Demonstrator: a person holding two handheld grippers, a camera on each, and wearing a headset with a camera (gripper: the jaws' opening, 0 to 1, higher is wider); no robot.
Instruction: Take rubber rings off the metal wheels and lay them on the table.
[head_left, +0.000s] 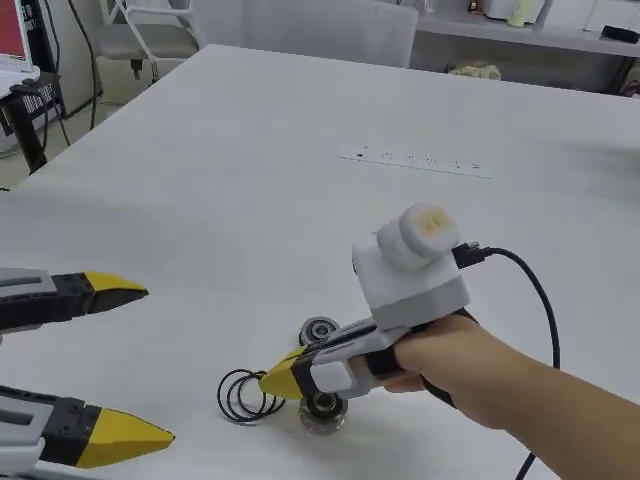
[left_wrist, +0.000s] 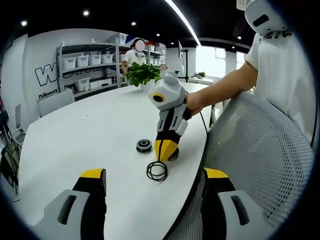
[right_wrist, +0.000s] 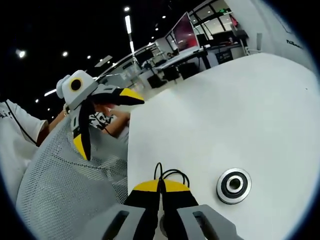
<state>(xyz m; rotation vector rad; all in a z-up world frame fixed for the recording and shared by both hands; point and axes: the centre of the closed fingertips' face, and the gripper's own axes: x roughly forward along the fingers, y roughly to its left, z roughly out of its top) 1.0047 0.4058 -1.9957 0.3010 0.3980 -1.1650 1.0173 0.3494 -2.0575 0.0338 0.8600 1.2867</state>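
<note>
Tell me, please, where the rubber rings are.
In the head view, the rubber rings lie on the table at the right gripper tips, left of the nearer metal wheel.

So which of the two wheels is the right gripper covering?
The near wheel, partly hidden beneath the right gripper. The far wheel lies in plain view beyond it.

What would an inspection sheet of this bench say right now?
Surface: white table.
Job's things: thin black rubber rings lie together on it; two round metal wheels lie flat beside them.
Clutter: flat white strip, far side.
Grippers: left gripper open, away from the things; right gripper shut, tips at the rings.
Cables: black cable from the right gripper.
Surroundings: grey mesh chair, shelves with white bins.
</note>
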